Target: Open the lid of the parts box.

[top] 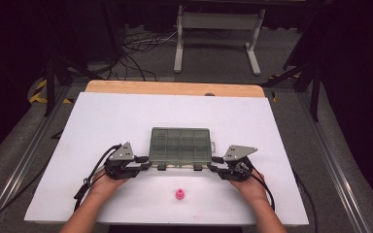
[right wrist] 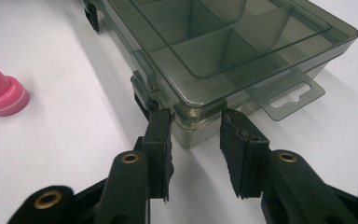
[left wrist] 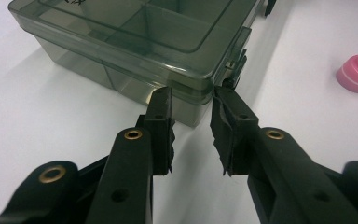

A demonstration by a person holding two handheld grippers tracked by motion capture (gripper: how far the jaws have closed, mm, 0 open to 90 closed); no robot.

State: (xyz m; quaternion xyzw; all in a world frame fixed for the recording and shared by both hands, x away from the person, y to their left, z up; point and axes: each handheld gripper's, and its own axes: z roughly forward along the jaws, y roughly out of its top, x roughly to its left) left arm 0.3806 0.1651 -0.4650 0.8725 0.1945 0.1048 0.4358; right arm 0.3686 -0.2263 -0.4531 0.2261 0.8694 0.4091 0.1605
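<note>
While a pink cap [top: 179, 195] stands on the white table [top: 102, 121] nearest the person, between the forearms, the left gripper [top: 148, 165] and right gripper [top: 213, 167] sit just beyond it, each with jaws apart, straddling one near corner of the compartment box [top: 180, 144]. Its long axis runs left to right between them, both hands equally close, lid down.

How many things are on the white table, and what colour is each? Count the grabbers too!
Smoky grey see-through box: 1
Pink peg: 1
Black grabbers: 2, the left gripper and the right gripper, one at each near corner of the box
Total: 4
</note>
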